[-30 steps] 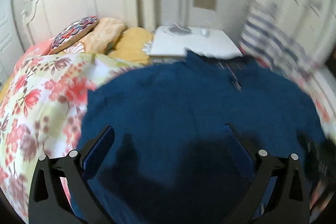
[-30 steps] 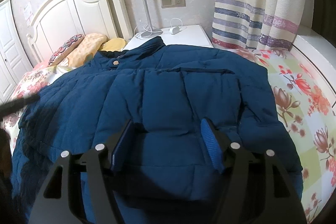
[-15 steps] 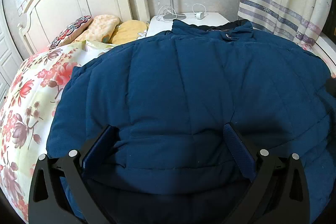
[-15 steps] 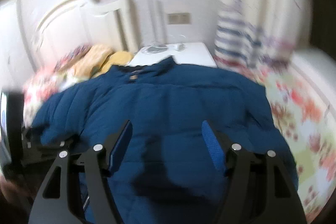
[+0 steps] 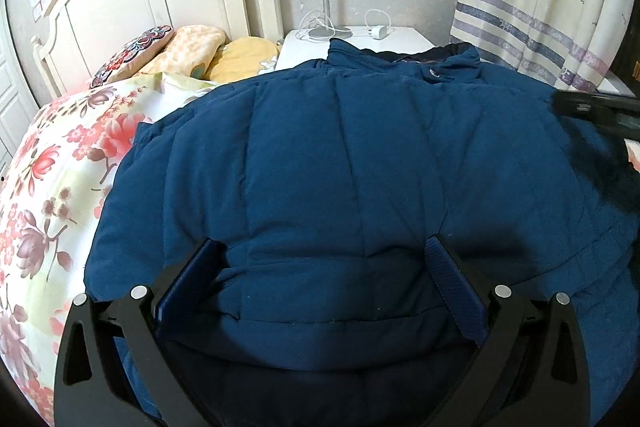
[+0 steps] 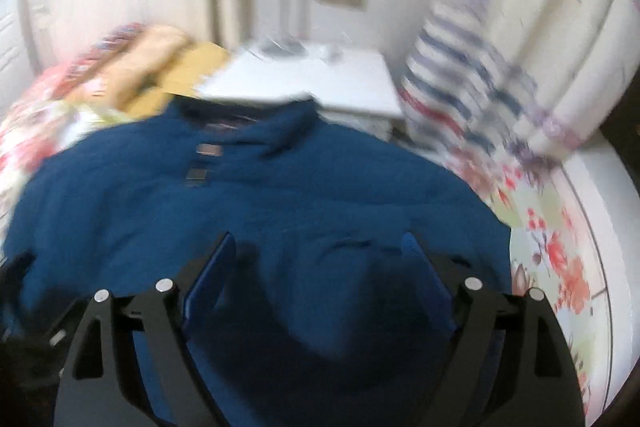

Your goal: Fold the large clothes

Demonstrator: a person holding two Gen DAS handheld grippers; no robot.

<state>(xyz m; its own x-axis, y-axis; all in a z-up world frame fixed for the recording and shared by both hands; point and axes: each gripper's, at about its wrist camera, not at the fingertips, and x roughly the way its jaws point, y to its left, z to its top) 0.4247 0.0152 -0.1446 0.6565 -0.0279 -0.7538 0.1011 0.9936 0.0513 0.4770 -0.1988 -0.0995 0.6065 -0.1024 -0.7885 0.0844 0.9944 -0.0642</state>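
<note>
A dark blue quilted jacket (image 5: 340,163) lies spread on the floral bedspread (image 5: 52,183), its collar toward the nightstand. My left gripper (image 5: 320,251) is open, jaws wide, just above the jacket's near hem and holding nothing. The right gripper shows as a dark shape at the right edge of the left wrist view (image 5: 596,107). In the blurred right wrist view the jacket (image 6: 256,195) fills the middle. My right gripper (image 6: 318,247) is open over the jacket's lower right part and holds nothing.
A white headboard (image 5: 132,7) and several pillows (image 5: 188,47) lie at the back left. A white nightstand (image 5: 360,39) with a lamp base and charger stands behind the collar. A striped curtain (image 5: 540,7) hangs at the right. Floral bedspread shows right of the jacket (image 6: 560,259).
The left gripper has settled over the jacket's near hem with little change in the last half second. The right gripper is moving fast and has shifted closer over the jacket.
</note>
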